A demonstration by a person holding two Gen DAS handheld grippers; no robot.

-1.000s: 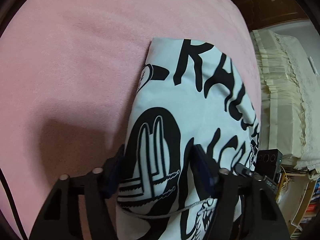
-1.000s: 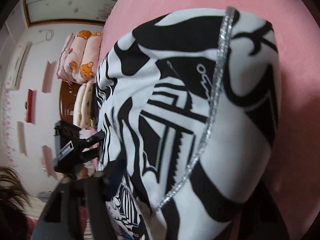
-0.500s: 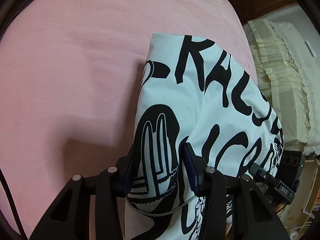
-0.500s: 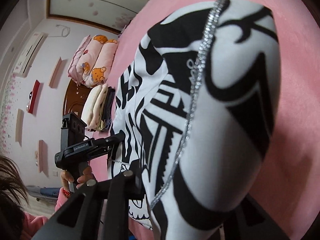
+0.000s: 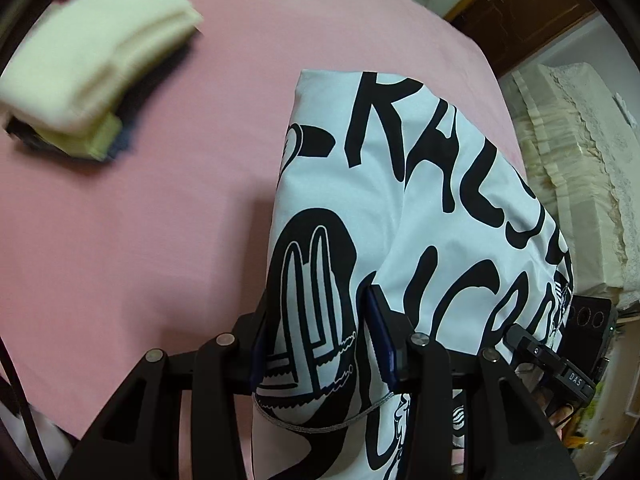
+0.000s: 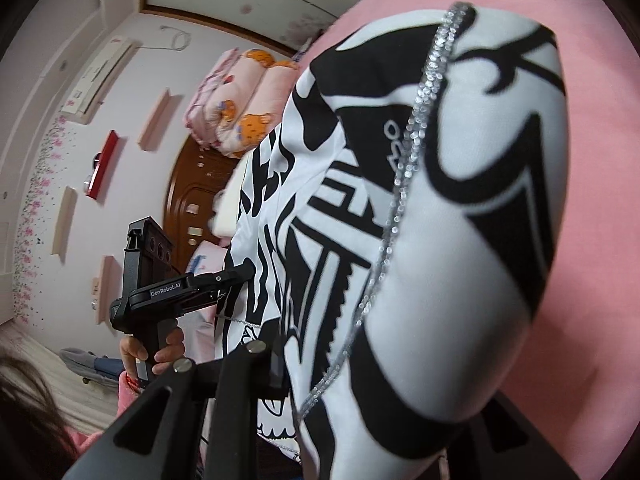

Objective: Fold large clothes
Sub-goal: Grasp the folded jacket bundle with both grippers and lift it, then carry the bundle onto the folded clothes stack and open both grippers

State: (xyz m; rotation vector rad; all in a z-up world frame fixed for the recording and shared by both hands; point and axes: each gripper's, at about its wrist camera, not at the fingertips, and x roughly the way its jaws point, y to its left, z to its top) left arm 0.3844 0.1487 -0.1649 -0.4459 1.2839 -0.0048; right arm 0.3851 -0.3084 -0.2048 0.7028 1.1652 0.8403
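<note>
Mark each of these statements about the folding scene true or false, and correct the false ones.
1. The left gripper is clamped on the black-and-white printed garment. True.
2. The bed cover under the garment is blue. False: it is pink.
3. A folded cream cloth lies on the bed cover, apart from the garment. True.
4. The right gripper is empty. False: the printed garment is bunched in it and drapes over it.
5. A silver sequin trim runs across the garment in the right wrist view. True.
6. The garment is plain white with no print. False: bold black letters and shapes cover it.
</note>
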